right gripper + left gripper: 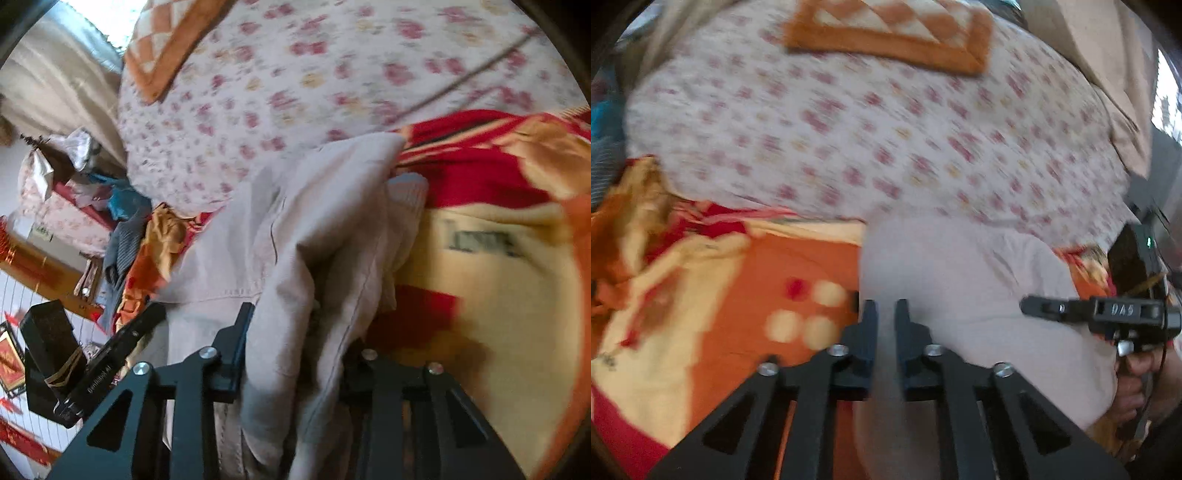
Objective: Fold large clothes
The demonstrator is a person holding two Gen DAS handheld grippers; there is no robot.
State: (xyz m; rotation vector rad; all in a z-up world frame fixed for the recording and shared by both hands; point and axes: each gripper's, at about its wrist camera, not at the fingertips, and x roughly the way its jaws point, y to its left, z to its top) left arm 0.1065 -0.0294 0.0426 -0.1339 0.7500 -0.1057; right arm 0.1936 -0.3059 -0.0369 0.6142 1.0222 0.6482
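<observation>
A pale grey-white garment (960,266) lies on an orange, red and cream blanket (720,280) on a bed. My left gripper (885,314) is shut on an edge of the garment, with cloth running between its fingers. In the right wrist view the garment (295,221) is bunched and draped over my right gripper (295,325), which is shut on a thick fold; its right finger is hidden by the cloth. The right gripper also shows in the left wrist view (1034,306) at the right, at the garment's far side. The left gripper shows in the right wrist view (110,350) at lower left.
A floral bedsheet (868,140) covers the bed beyond the blanket. An orange checked pillow (894,29) lies at the far end. Beige curtains (1115,74) hang to the right. Piled clothes and bags (110,206) sit beside the bed on the left of the right wrist view.
</observation>
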